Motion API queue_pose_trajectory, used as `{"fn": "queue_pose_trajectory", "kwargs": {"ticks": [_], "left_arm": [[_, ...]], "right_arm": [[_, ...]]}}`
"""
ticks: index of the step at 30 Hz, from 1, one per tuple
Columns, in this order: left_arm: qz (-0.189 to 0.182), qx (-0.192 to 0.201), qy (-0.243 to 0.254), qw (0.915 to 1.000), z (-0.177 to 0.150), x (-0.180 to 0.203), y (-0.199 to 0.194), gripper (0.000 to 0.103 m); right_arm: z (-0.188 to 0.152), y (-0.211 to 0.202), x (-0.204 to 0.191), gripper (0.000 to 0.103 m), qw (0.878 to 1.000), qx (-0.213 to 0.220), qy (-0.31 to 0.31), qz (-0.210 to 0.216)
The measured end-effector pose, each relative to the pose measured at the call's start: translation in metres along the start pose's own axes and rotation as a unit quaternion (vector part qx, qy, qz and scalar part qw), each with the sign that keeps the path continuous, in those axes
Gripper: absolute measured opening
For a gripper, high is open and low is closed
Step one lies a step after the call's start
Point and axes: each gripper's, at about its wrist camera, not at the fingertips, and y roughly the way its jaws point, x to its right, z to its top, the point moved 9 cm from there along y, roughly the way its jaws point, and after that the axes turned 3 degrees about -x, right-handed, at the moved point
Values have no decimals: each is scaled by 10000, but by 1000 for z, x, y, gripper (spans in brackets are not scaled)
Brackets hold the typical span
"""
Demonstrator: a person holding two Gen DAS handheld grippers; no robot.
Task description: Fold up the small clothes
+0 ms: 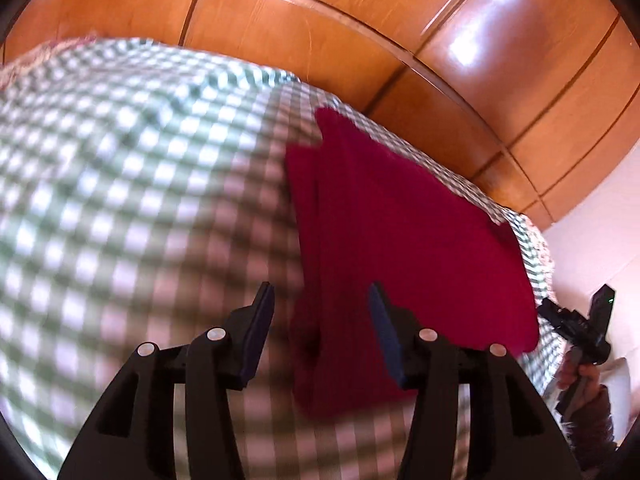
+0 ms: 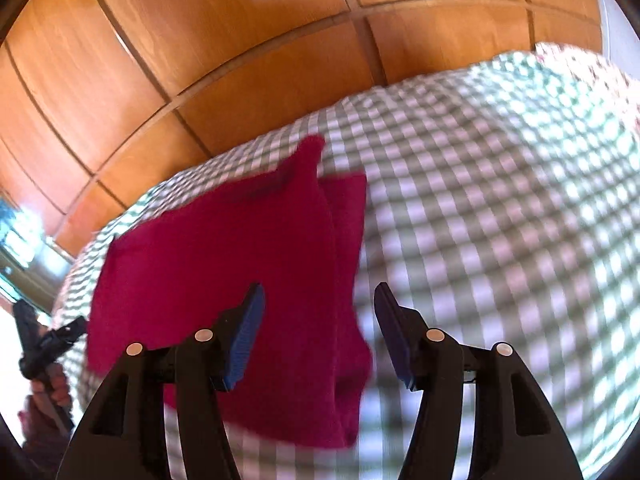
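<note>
Both our grippers, left [image 1: 322, 294] and right [image 2: 319, 294], hold jaws released, empty, above the red garment [image 1: 400, 216], its length running away across the checked bed [image 1: 120, 168].

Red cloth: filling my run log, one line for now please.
cloth: folded on checked cover | left tool: open, empty | right tool: open, empty

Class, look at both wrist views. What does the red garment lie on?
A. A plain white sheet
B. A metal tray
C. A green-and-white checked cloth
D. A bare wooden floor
C: in both views the red garment is spread on the green-and-white checked cloth, with the wooden panelling only behind it.
</note>
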Motion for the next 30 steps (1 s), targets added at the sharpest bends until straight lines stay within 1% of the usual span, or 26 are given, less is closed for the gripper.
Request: {"fn": "queue_pose_trajectory", "kwargs": {"ticks": [3, 4, 5, 6, 7, 8, 9, 10, 11, 13, 15, 18, 21, 24, 25, 27, 29, 30], "left_arm": [[-131, -87, 30, 9999, -20, 6, 1, 49], [-174, -113, 20, 9998, -26, 9, 3, 47], [-181, -136, 21, 9997, -28, 10, 6, 47], [-109, -146, 73, 9998, -31, 12, 10, 45], [-65, -170, 123, 9998, -30, 12, 13, 31], [-41, -205, 144, 9997, -32, 13, 14, 23], [-28, -205, 127, 9997, -31, 13, 13, 19], [-21, -192, 137, 9997, -32, 13, 11, 12], [-11, -169, 182, 9997, -32, 14, 6, 9], [-21, -157, 296, 9994, -37, 17, -3, 8], [-52, -212, 366, 9991, -44, 18, -10, 8], [-115, -302, 446, 9985, -63, 22, -23, 8], [-250, -450, 435, 9977, -88, 25, -37, 8], [-200, -487, 455, 9976, -100, 28, -44, 8], [-166, -461, 467, 9977, -100, 29, -47, 12], [-69, -341, 403, 9986, -94, 26, -52, 13], [-18, -170, 382, 9991, -82, 25, -59, 17], [27, -67, 403, 9992, -75, 26, -61, 18]], "right_arm": [[-30, 3, -7, 56, 9995, -205, 27, 225], [-37, 8, -9, 55, 9994, -282, -3, 210], [-44, 14, -10, 47, 9993, -343, -79, 91], [-48, 18, -9, 42, 9992, -346, -169, -96], [-49, 18, -9, 30, 9991, -321, -214, -198], [-49, 18, -9, 19, 9990, -294, -227, -233], [-47, 15, -9, 14, 9992, -260, -225, -220], [-45, 9, -10, 11, 9992, -218, -275, -214], [-44, 3, -12, 9, 9989, -169, -369, -240], [-43, -11, -17, 9, 9978, -88, -600, -258], [-49, -22, -17, 8, 9968, -108, -736, -284], [-66, -34, -12, 8, 9956, -254, -834, -342], [-87, -39, -2, 8, 9949, -460, -804, -400], [-100, -43, 2, 8, 9944, -582, -784, -394], [-100, -44, 2, 9, 9945, -590, -771, -386], [-91, -45, 1, 10, 9954, -488, -702, -432], [-74, -52, -7, 18, 9953, -198, -800, -509], [-67, -53, -11, 21, 9950, -93, -840, -524]]}}
